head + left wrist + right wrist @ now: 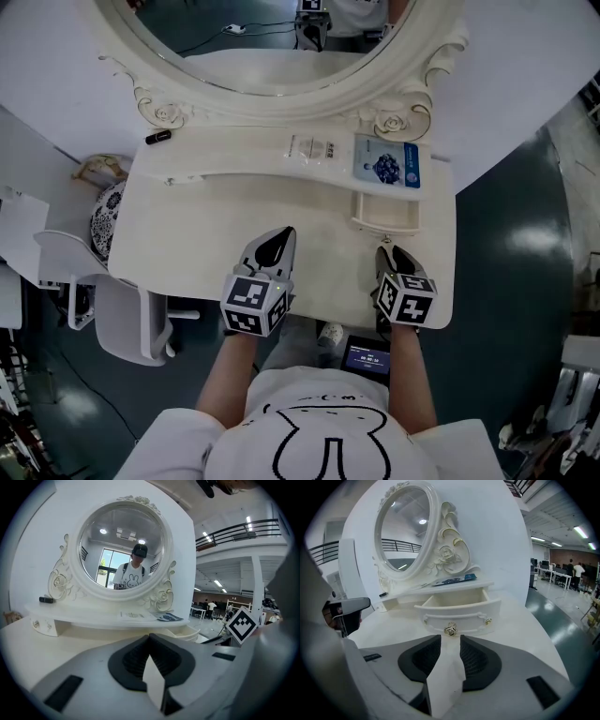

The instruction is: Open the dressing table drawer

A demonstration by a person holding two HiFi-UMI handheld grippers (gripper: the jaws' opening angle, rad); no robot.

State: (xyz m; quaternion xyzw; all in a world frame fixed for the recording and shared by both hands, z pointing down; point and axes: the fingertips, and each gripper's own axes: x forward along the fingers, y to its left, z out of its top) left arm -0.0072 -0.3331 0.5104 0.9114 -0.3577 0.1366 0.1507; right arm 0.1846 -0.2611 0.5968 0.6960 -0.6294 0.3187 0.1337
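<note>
The white dressing table (216, 234) has a small curved drawer (386, 211) under its right shelf, and it stands pulled out. In the right gripper view the drawer (459, 609) shows an empty inside and a gold rose knob (450, 629). My right gripper (450, 640) is open just in front of that knob, not touching it, with nothing between the pads. In the head view it (386, 247) hovers right before the drawer front. My left gripper (284, 232) rests over the tabletop to the left, its jaws shut and empty (149, 636).
An oval mirror (272, 37) rises behind the shelf. A blue booklet (386, 164) and a white leaflet (314, 148) lie on the shelf, with a small black object (157, 137) at its left end. A white chair (112, 309) stands left of the table.
</note>
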